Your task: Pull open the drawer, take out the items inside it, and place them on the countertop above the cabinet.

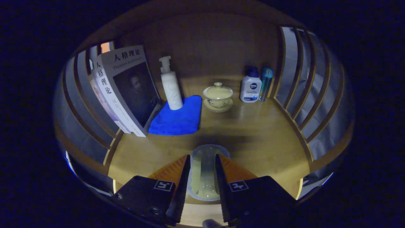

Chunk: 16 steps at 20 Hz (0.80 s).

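Holding clear cup [205,172] low over countertop [259,136], prob. to set it down in open spot ahead of cloth [178,118] and tea bowl [218,96]. Gripper [203,174] fingers narrowly apart, both seem pressed on cup sides; contact hard to confirm, dim view. Books [126,88], bottles further back.

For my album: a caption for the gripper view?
Tool holding a clear cup over the wooden countertop.
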Each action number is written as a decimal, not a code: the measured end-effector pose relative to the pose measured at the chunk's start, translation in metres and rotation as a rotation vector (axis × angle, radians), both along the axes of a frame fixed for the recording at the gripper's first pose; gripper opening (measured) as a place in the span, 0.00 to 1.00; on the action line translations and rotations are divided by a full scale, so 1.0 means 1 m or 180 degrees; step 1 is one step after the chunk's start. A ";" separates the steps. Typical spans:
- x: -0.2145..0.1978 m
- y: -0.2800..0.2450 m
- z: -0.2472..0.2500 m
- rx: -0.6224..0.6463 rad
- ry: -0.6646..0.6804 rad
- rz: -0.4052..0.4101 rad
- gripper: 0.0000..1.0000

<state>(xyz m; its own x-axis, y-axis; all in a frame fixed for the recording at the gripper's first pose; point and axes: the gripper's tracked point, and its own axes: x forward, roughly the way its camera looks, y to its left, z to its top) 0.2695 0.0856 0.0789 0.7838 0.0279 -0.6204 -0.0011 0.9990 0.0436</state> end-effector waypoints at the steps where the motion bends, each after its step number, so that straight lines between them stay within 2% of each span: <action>1: -0.004 -0.002 0.003 -0.0014 -0.0039 -0.0005 0.48; 5: -0.025 -0.001 0.017 0.0040 -0.0305 0.0034 0.51; 10: -0.072 0.002 0.034 0.0082 -0.0722 0.0120 0.51; 11: -0.082 0.002 0.037 0.0074 -0.0828 0.0140 0.57; 15: -0.131 -0.003 0.043 -0.0078 -0.1282 0.0227 1.00; 16: -0.145 -0.004 0.042 -0.0103 -0.1404 0.0238 1.00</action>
